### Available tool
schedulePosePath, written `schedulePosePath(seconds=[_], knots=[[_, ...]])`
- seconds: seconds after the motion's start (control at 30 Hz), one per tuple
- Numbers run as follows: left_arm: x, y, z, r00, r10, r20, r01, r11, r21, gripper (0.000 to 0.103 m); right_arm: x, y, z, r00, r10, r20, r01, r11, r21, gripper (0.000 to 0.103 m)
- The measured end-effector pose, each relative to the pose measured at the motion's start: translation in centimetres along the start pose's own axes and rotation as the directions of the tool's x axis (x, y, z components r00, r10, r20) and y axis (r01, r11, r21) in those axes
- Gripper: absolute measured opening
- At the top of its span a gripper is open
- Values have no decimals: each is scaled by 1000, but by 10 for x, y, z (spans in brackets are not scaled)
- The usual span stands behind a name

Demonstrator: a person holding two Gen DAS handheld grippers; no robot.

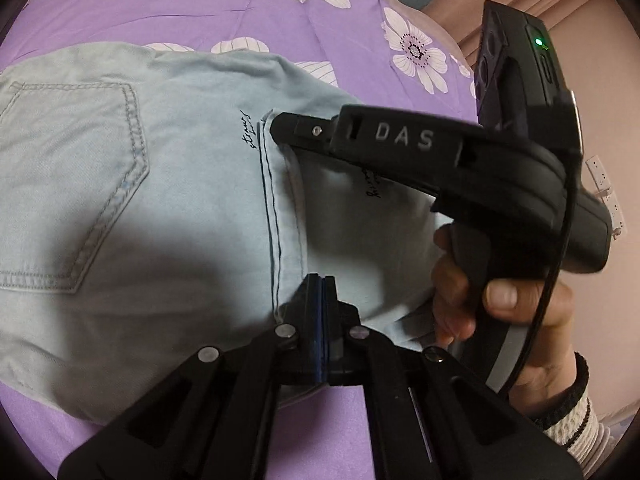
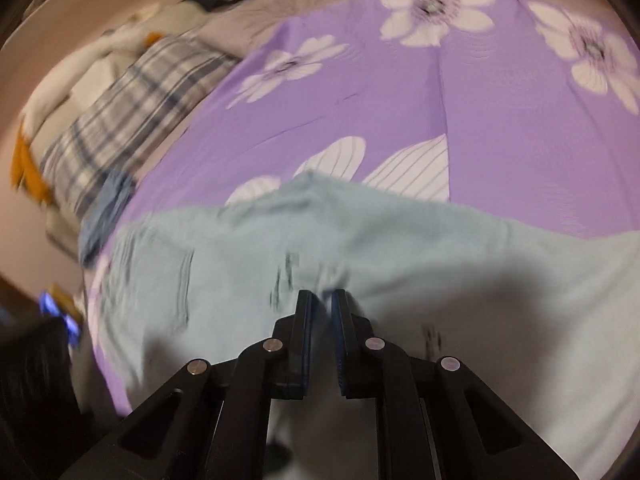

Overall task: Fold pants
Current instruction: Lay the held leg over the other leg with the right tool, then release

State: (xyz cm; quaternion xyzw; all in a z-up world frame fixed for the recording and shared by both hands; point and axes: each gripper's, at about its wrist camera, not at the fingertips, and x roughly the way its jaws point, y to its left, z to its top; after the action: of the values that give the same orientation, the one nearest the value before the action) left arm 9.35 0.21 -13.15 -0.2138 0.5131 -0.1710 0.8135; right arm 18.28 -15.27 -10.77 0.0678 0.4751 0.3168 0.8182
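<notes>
1. Left gripper (image 1: 319,286), at 6 o'clock in the left wrist view: jaws pressed together, pinching a hem of the pants (image 1: 140,200).
2. Right gripper (image 2: 321,300), at 6 o'clock in the right wrist view: jaws narrowly parted above the blurred fabric.
3. Pale blue denim pants lie on the bedspread (image 1: 240,8); back pocket (image 1: 72,184) at 9 o'clock; small black script, unreadable, near centre.
4. Right hand (image 1: 500,304), at 4 o'clock, grips the handle; the arm is lettered "DAS" (image 1: 404,136).
5. Purple, white-flowered bedspread at 12 o'clock; plaid cloth (image 2: 132,112) at 10 o'clock.
</notes>
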Motion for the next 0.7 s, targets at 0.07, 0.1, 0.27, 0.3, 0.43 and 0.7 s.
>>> schedulePosePath(seconds=[0.07, 0.1, 0.27, 0.3, 0.43, 0.7], knots=[[0, 0, -1, 1000, -1, -3, 1, 1000, 3, 2, -1, -2, 2, 1000, 9, -6, -9, 1000, 28, 14], [1, 0, -1, 1000, 0, -4, 0, 1000, 5, 3, -3, -3, 0, 1000, 16, -1, -16, 999, 35, 13], [2, -3, 1, 1000, 11, -9, -10, 1000, 15, 3, -23, 0, -25, 1000, -19, 21, 20, 1000, -1, 14], [3, -5, 1, 1000, 17, -11, -17, 1000, 22, 3, -34, 1, -36, 998, -45, 37, 46, 999, -25, 14], [4, -11, 2, 999, 46, -10, -45, 998, 46, 2, -58, 3, -71, 991, -122, 46, 126, 987, -97, 14], [7, -18, -3, 995, 97, 26, -99, 990, 103, 2, -91, 4, -119, 982, -175, 74, 185, 969, -160, 13]])
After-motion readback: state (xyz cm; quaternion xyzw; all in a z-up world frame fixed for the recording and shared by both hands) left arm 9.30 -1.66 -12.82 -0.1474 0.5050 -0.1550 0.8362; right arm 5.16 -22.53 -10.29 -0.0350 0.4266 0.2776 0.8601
